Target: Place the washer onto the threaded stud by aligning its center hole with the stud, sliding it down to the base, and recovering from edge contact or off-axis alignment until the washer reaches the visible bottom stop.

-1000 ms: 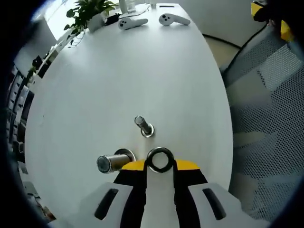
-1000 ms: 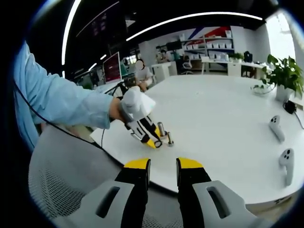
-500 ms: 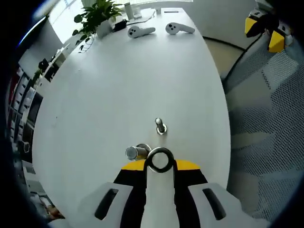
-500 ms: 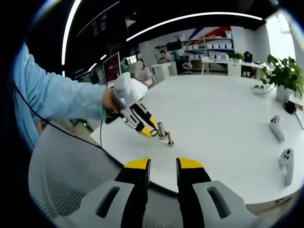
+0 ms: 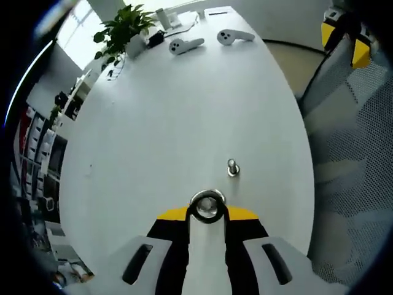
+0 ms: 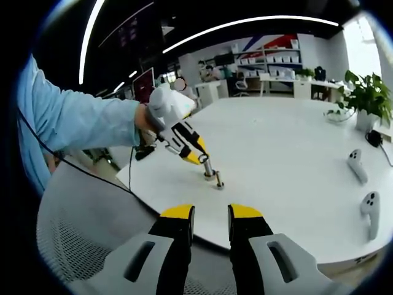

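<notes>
Steel, the flat grey ring washer (image 5: 206, 206) sat clenched at the tip of our left gripper (image 5: 206, 215), directly over the taller threaded metal stud (image 6: 207, 166) near the white desk's (image 5: 172, 110) near edge. We judged the step as alignment; next came a straight descent. A shorter silver stud (image 5: 232, 167) stood just beside. Our right gripper (image 6: 210, 215) hung back off the desk edge, slightly parted and empty.
</notes>
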